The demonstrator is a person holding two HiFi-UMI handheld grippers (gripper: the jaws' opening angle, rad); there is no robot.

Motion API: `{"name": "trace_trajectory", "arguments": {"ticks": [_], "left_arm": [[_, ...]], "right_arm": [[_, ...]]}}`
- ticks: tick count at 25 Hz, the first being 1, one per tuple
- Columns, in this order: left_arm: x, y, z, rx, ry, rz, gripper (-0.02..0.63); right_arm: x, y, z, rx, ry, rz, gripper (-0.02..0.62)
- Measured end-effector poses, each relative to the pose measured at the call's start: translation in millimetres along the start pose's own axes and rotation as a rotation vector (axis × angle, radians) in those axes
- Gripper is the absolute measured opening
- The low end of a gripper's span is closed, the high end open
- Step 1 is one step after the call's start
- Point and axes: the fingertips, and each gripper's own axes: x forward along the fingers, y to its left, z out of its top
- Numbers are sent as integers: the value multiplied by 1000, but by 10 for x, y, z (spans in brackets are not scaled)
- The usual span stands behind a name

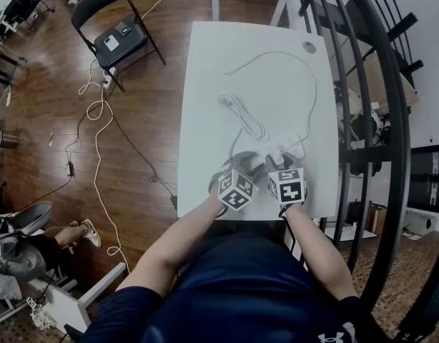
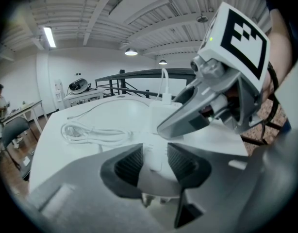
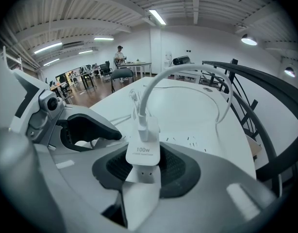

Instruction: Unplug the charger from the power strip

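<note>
A white charger (image 3: 143, 152) marked 100W stands plugged into the white power strip (image 3: 141, 203), and its white cable (image 3: 188, 72) arcs up and away over the table. My right gripper (image 3: 145, 166) is shut on the charger, a black pad on each side. My left gripper (image 2: 155, 161) is shut on the end of the power strip (image 2: 154, 154), pads against its two sides. In the head view both grippers, left (image 1: 242, 164) and right (image 1: 275, 161), sit side by side near the front edge of the white table (image 1: 205, 84), over the strip (image 1: 289, 151).
A coiled white cable (image 1: 241, 113) lies mid-table, with a long cable loop (image 1: 305, 70) beyond it. A black metal railing (image 1: 362, 84) runs close along the table's right side. At the left are a folding chair (image 1: 119, 38) and cords (image 1: 98, 134) on the wood floor.
</note>
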Motion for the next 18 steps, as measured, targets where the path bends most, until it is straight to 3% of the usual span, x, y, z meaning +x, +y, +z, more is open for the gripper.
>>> {"name": "trace_trajectory", "arguments": {"ticks": [7, 13, 15, 18], "left_arm": [[-1, 19, 6, 6, 0, 5, 163], [-4, 33, -13, -14, 21, -36, 161], [-71, 57, -4, -50, 24, -57, 163], [-255, 150, 53, -127, -17, -27, 162]], "right_arm": [[-105, 8, 152, 25, -55, 16, 143], [-229, -5, 232, 235, -93, 105, 143], [-299, -26, 261, 308, -120, 134, 143], [-442, -83, 302, 412, -171, 175, 143]]}}
